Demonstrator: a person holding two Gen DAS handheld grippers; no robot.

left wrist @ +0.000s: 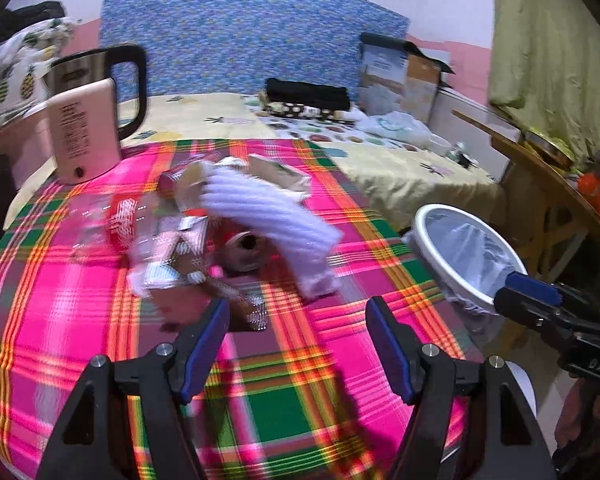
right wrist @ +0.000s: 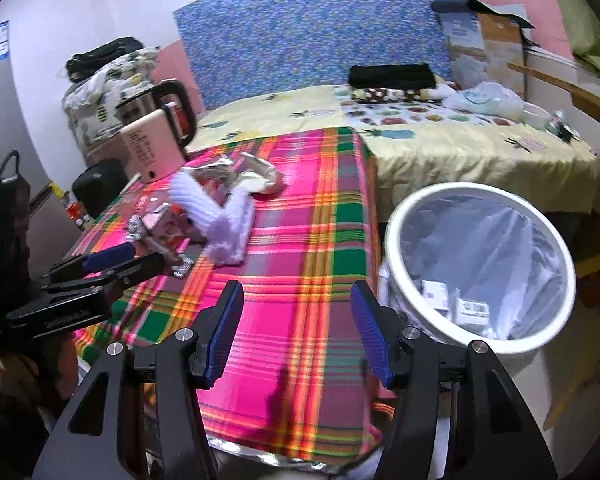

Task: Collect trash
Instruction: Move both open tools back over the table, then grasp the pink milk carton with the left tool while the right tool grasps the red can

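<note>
Left wrist view. The left gripper (left wrist: 298,320) hangs over the near half of the table (left wrist: 80,300) (covered in a pink, green and orange plaid cloth), its jaws standing wide with nothing between them. Just beyond its fingertips, about mid-table, lies the trash pile (left wrist: 204,232): crumpled foil, wrappers, a clear plastic piece and a small round container, blurred in this frame. A white ribbed sock (left wrist: 276,216) drapes across the pile. A pink kettle (left wrist: 88,128) stands at the table's far left corner. The lined white bin (left wrist: 468,248) sits off the table's right edge, and the right gripper (left wrist: 540,300) shows side-on just in front of it.

Right wrist view. The right gripper (right wrist: 298,328) points across the table's near right edge, jaws apart and empty. The bin (right wrist: 480,264) stands just beside that edge; small white boxes (right wrist: 456,300) already lie at its bottom. The pile (right wrist: 172,224) remains at the left side of the table, the left gripper (right wrist: 112,258) touching or nearly touching its near fringe (contact cannot be settled).

Risks, as judged. The sock overlaps the rubbish, so a broad grasp could carry it into the bin by mistake. Thin foil and wrappers may slip from wide pads or snag and drag the loose cloth, which could disturb the kettle. Light pieces released carelessly could miss the rim and fall beside the bin.
</note>
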